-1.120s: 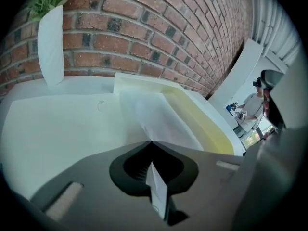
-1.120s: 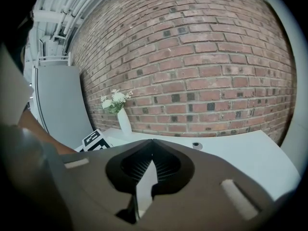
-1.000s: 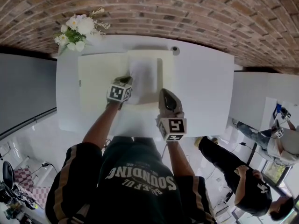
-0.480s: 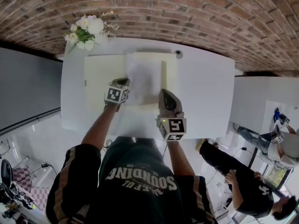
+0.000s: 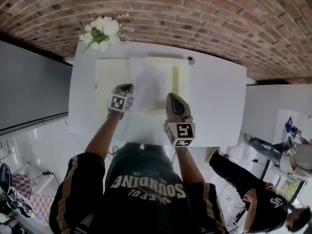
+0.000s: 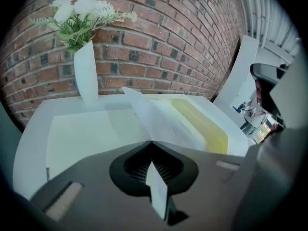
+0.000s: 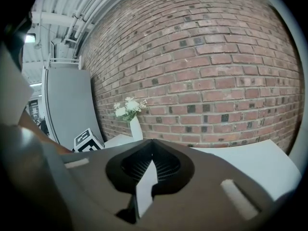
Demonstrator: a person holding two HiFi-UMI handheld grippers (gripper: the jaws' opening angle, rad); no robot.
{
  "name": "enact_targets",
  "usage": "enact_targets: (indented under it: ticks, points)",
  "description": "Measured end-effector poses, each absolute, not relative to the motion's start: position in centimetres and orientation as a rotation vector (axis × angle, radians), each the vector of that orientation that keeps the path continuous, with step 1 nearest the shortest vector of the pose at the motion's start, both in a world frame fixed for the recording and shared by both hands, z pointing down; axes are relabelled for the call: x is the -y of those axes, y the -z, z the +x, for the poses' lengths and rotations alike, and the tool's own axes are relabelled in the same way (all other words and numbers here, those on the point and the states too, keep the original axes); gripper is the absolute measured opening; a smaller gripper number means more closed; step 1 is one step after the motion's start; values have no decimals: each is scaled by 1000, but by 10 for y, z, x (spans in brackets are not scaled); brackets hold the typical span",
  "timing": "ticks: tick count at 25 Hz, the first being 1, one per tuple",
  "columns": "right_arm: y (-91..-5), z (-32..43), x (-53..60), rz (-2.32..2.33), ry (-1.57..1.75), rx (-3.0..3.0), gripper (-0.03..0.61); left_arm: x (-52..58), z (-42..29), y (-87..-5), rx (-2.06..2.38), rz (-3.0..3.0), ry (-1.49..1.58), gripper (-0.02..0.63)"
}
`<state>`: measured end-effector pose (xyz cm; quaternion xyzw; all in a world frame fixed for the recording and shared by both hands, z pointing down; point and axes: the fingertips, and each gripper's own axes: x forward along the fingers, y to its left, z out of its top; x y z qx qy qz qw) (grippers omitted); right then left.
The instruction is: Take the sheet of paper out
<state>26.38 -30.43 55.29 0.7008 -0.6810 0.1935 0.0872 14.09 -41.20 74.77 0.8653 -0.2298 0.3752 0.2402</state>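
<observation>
white table [image 5: 214, 106] — open pale folder [image 5: 109, 82], vase of flowers [image 5: 102, 32] at its far-left corner.

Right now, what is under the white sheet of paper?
An open pale yellow folder lies under the sheet of paper. The folder's middle is covered, so any further pages there cannot be seen.

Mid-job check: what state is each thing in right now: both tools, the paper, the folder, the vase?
Folder: open, flat on the table.
Sheet of paper: near edge raised, tilted over the folder.
Left tool: shut on the sheet of paper.
Right tool: shut, nothing seen between its jaws.
Vase: upright, holding flowers.
</observation>
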Motion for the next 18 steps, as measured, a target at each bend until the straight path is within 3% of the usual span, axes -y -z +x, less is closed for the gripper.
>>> enact_targets:
  ticks: [18]
  points:
    - [-513, 220, 324, 2026, -441, 2159, -3, 412, 99, -664, 742, 2516, -863, 12]
